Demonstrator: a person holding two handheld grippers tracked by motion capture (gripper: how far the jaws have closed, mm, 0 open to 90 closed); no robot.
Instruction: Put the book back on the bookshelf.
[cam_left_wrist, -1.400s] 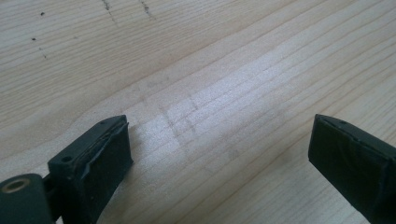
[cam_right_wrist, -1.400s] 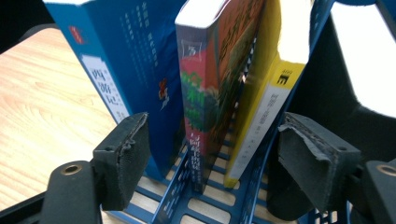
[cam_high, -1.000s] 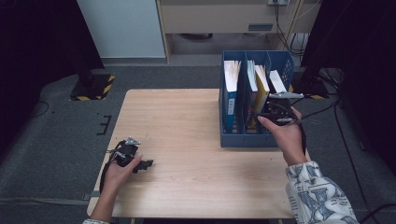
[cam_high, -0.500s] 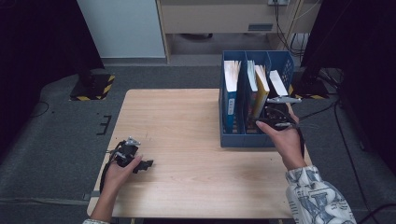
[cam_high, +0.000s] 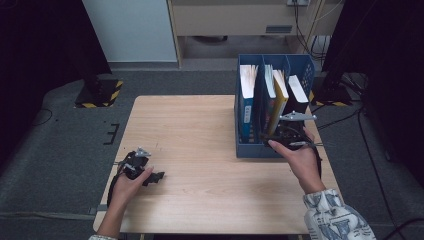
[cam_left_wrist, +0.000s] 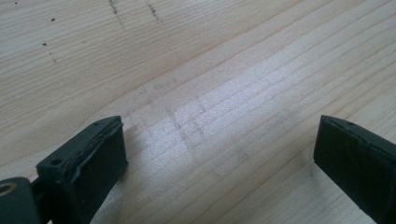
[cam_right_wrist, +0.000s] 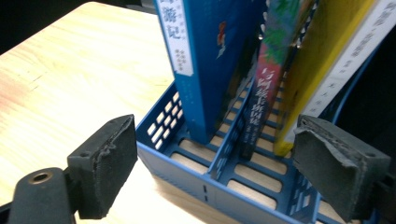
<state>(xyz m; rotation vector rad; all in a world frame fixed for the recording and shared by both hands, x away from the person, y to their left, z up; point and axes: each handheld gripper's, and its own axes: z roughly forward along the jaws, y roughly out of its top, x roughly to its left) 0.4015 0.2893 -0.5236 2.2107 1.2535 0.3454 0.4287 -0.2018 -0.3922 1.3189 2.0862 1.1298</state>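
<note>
A blue three-slot rack (cam_high: 250, 149) stands on the right side of the wooden table (cam_high: 200, 130). Its left slot holds a blue book (cam_high: 246, 97), the middle slot a pink-spined book (cam_right_wrist: 264, 98) and a leaning yellow book (cam_high: 280, 97), and the right slot a dark book with a white top (cam_high: 298, 90). My right gripper (cam_high: 286, 134) hovers at the rack's front wall (cam_right_wrist: 224, 196). It is open, its jaws have just been opening, and nothing is between the pads. My left gripper (cam_high: 156, 176) rests open over bare wood (cam_left_wrist: 219, 149) at the front left.
The rack takes up the table's right rear part. Cables (cam_high: 350, 122) trail off the right edge onto the dark floor. A white cabinet (cam_high: 132, 30) stands behind the table, and a black-and-yellow striped base (cam_high: 100, 92) lies on the floor at the back left.
My right gripper has drawn back from the books' tops toward the near side and sunk to the rack's front wall, its jaws wider. The left hand has stayed put.
</note>
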